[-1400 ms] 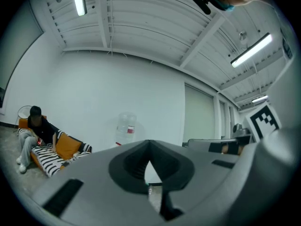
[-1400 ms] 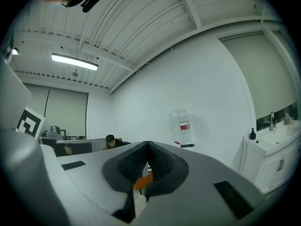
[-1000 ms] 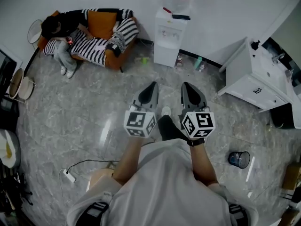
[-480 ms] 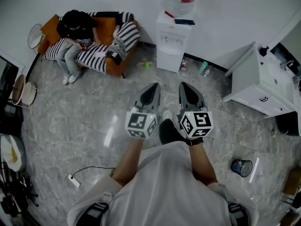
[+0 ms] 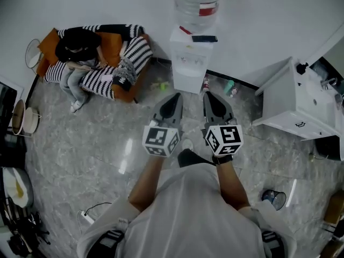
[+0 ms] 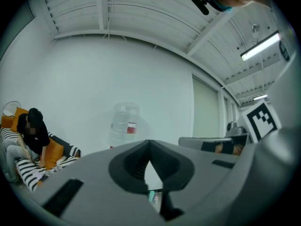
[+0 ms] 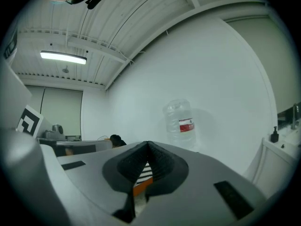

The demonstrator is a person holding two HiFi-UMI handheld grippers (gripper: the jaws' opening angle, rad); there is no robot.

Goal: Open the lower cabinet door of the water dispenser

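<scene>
The white water dispenser [image 5: 190, 58] stands against the far wall with a clear bottle [image 5: 196, 3] on top. Its lower cabinet door [image 5: 187, 83] looks closed. My left gripper [image 5: 173, 98] and right gripper [image 5: 210, 96] are held side by side, level, pointing at the dispenser, a short way in front of it. Both are shut with nothing in them. In the left gripper view the left gripper [image 6: 149, 143] has its tips together below the bottle [image 6: 124, 125]. The right gripper [image 7: 148, 145] is shut too, with the bottle [image 7: 181, 125] to its right.
A person sits on an orange sofa [image 5: 115, 47] with a striped blanket, left of the dispenser. A white cabinet [image 5: 293, 105] juts out at the right. Small bottles [image 5: 230, 87] lie by the wall. A dark bin [image 5: 273, 199] and a power strip [image 5: 86, 216] sit on the floor.
Both grippers have advanced together toward the dispenser, which now stands closer and larger in the head view. Their jaws have stayed shut.
</scene>
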